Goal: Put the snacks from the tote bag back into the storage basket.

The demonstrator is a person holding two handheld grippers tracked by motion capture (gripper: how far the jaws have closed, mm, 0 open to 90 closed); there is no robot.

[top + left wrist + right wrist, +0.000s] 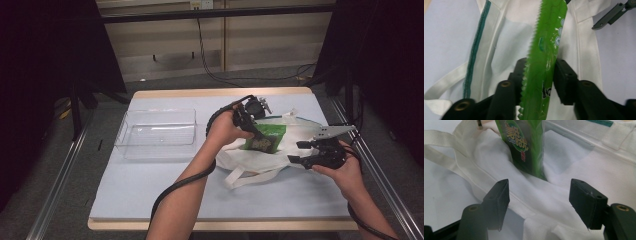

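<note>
A flat green foil snack packet (pixel 544 67) is clamped edge-on by the left gripper (pixel 539 75), half sunk in the mouth of a white cloth tote bag with green trim (pixel 260 155), apparently for passing in or out. The right gripper (pixel 539 197) is held with jaws apart over the bag's rim (pixel 536 195), gripping nothing, seemingly ready to steady the opening. Red and white East Asian characters are printed on the packet but cannot be read. A clear plastic tray (pixel 156 134) is set well apart on the table.
</note>
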